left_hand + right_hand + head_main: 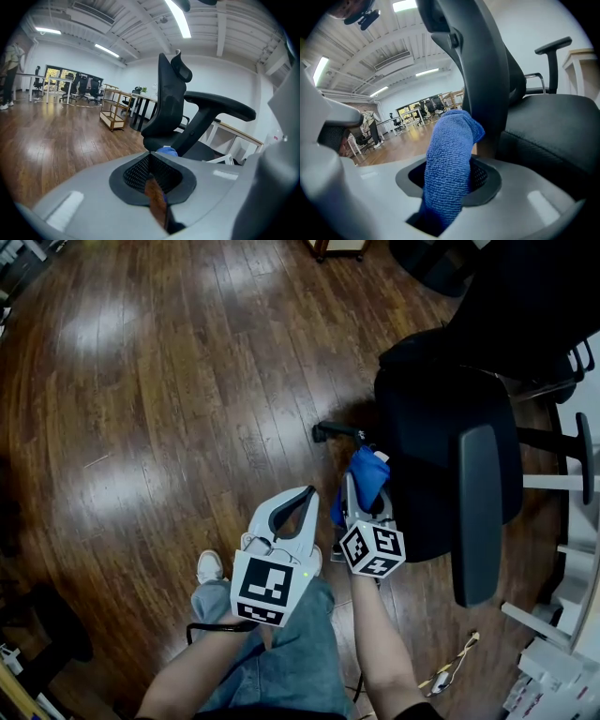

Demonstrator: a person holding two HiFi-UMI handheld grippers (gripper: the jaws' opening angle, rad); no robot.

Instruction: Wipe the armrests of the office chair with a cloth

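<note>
We hold the right gripper (366, 510) clamped on a blue cloth (366, 477), and its own view shows the jaws pinching the cloth (450, 180) low down, so that the free end stands up and folds over at the top. The cloth sits just beside the near edge of the office chair (439, 432) seat, by the dark upright that rises in front of it in the right gripper view; we cannot tell whether it touches the chair (555, 129). The long black armrest (478, 512) on the near side lies a little to the right of the cloth and apart from it, and the far armrest (553, 44) stands well beyond the seat. The left gripper (298, 501) hangs just to the left of the right one, over the wooden floor (141, 381), and its jaws are drawn together to a thin slit with nothing between them (157, 197). From that gripper we see the chair (171, 101) side on, one armrest (220, 105) jutting out, with a bit of the blue cloth (166, 151) showing below it. Farther back stands a low wooden trolley (112, 116); what lies on its shelves is too small to make out. Below the grippers we see a leg in jeans (272, 662) and a white shoe (209, 566).
</note>
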